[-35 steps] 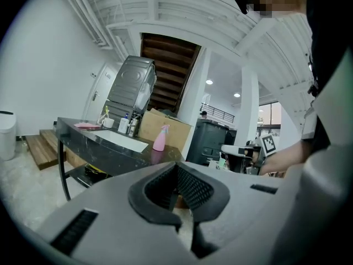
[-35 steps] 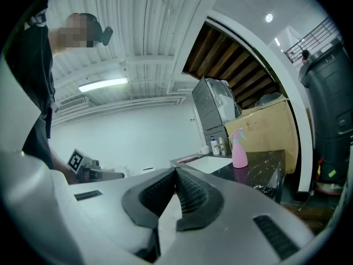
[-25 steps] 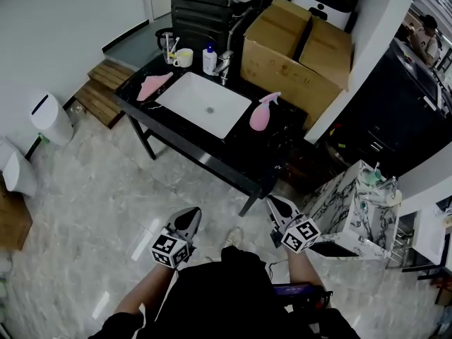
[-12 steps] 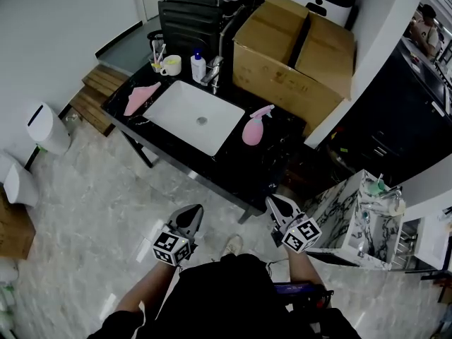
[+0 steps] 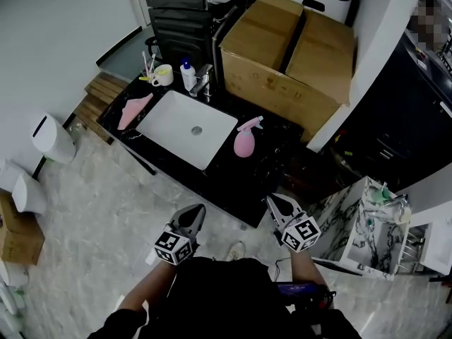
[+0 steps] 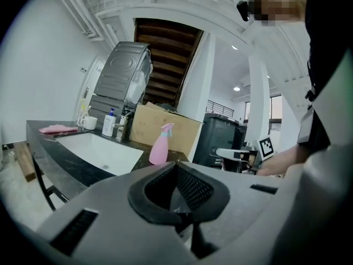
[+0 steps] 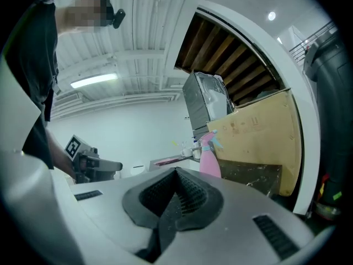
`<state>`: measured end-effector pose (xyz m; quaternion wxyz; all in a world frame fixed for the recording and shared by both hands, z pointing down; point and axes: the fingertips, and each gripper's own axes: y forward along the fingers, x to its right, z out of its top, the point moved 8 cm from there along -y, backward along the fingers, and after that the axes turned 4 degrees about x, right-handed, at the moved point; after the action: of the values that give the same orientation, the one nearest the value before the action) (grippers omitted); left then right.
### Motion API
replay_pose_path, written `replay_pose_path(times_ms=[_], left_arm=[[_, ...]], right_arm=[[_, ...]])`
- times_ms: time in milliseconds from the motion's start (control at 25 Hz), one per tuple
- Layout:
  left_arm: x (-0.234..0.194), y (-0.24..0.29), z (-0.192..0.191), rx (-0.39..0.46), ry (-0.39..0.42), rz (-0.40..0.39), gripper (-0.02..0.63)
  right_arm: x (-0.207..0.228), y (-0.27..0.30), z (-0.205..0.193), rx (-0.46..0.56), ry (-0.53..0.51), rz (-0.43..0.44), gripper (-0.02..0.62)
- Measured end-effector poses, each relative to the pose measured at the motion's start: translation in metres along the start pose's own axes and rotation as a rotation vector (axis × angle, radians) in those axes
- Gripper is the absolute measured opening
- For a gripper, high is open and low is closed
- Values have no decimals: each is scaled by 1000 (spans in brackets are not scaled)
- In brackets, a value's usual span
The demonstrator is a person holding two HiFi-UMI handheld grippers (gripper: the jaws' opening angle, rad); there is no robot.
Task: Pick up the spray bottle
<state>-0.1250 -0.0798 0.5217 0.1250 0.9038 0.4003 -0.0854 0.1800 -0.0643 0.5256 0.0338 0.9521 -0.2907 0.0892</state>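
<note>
Head view: the pink spray bottle [image 5: 244,141] stands upright on the black counter [image 5: 233,182], just beside the right edge of the white sink [image 5: 187,129] and in front of a large cardboard box [image 5: 289,55]. A pink cloth [image 5: 133,110] lies on the counter left of the sink. A soap bottle [image 5: 188,76], a faucet [image 5: 203,80] and a cup [image 5: 164,74] stand behind the sink. The left gripper [image 5: 196,212] and right gripper [image 5: 274,203] are held in front of the person, short of the counter's near edge and well apart from the spray bottle. In each gripper view the jaws are pressed together with nothing between them, and the spray bottle appears beyond them, untouched.
</note>
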Motion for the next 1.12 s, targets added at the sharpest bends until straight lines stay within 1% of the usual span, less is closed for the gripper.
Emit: replay_pose_path(times_ms=[240, 560, 720, 880, 1120], left_arm=[[-4, 23, 8, -11, 13, -7, 8], [-22, 60, 19, -14, 20, -61, 8], [-32, 82, 28, -18, 21, -109, 8], [-46, 103, 41, -23, 41, -166, 8], [-61, 132, 56, -33, 67, -255, 8]], right_arm=[[18, 7, 6, 7, -29, 18, 25], [28, 9, 4, -8, -23, -27, 25], [31, 15, 5, -7, -13, -67, 25], [32, 28, 10, 0, -23, -103, 25], [38, 44, 14, 16, -11, -163, 25]])
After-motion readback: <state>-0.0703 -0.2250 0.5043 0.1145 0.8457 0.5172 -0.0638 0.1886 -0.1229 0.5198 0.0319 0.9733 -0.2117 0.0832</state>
